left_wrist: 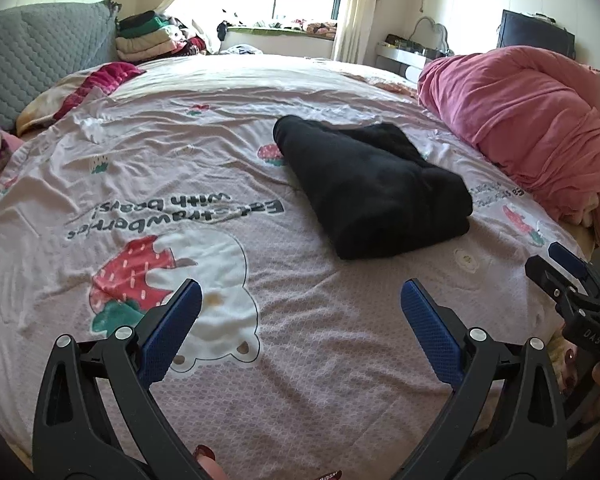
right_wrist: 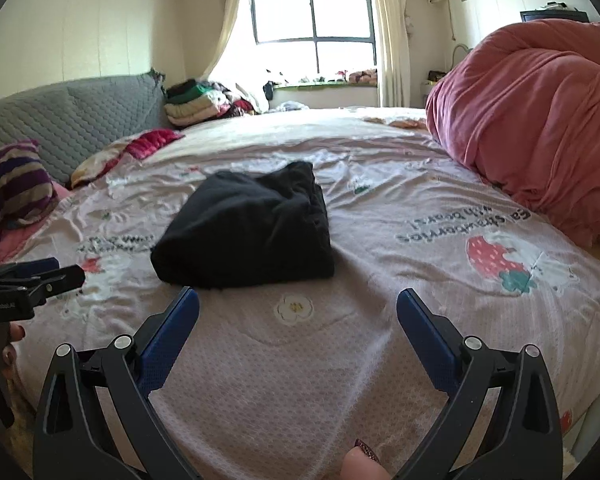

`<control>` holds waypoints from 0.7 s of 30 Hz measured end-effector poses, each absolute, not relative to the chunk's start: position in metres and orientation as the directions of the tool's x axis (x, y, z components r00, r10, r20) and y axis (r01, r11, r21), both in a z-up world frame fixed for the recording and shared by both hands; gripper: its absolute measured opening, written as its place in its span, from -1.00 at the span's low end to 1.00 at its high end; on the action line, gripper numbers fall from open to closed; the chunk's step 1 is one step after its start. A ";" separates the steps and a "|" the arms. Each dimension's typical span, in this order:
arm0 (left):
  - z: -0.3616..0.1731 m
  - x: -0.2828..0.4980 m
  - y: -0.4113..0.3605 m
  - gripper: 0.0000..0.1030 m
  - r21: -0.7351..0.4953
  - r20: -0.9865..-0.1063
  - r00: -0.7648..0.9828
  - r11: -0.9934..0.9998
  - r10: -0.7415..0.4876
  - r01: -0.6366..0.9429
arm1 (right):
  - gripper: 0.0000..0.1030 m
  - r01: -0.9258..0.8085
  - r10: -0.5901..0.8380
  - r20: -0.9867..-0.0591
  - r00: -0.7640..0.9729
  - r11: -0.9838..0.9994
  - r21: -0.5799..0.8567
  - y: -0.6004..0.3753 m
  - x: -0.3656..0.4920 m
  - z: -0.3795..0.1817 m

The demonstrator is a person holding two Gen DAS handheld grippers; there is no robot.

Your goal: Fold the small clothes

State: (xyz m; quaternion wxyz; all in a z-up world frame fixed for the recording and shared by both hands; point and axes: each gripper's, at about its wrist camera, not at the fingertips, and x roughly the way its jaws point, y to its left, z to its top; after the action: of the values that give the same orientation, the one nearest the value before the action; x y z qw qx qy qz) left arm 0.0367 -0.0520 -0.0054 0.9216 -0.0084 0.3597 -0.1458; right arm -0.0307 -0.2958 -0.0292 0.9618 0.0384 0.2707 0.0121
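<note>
Here my left tool (left_wrist: pixel 300 300) and right tool (right_wrist: pixel 298 308) both hang spread wide over the bed (left_wrist: pixel 300 380), gripping nothing. The black garment (left_wrist: pixel 370 192) lies ahead in the middle of the pink bedspread, already doubled into a thick bundle, apart from both tools. I judge this piece nearly folded; next I would tidy its far corner or set it aside.
</note>
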 end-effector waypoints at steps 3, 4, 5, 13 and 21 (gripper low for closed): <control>-0.011 0.039 -0.052 0.82 -0.127 -0.668 0.690 0.957 -0.277 0.261 | 0.91 -0.009 0.047 -0.534 0.844 0.997 0.073 -0.292 -0.028 -0.038; -0.013 0.039 -0.052 0.82 -0.128 -0.671 0.688 0.957 -0.276 0.259 | 0.91 -0.012 0.049 -0.535 0.844 0.997 0.071 -0.291 -0.028 -0.040; -0.015 0.040 -0.053 0.82 -0.127 -0.675 0.684 0.958 -0.275 0.259 | 0.91 -0.015 0.051 -0.538 0.842 0.997 0.071 -0.289 -0.028 -0.042; -0.022 0.043 -0.053 0.82 -0.144 -0.688 0.670 0.957 -0.279 0.251 | 0.91 -0.011 0.049 -0.556 0.829 0.997 0.071 -0.287 -0.022 -0.052; -0.026 0.044 -0.055 0.82 -0.146 -0.700 0.658 0.958 -0.277 0.248 | 0.91 -0.006 0.046 -0.564 0.825 0.997 0.073 -0.290 -0.021 -0.056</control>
State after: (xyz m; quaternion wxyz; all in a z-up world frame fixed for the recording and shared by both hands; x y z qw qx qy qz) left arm 0.0435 -0.0551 -0.0256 0.9104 -0.0186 0.3873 -0.1442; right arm -0.0215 -0.2896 -0.0563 0.9546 0.0339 0.2957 0.0138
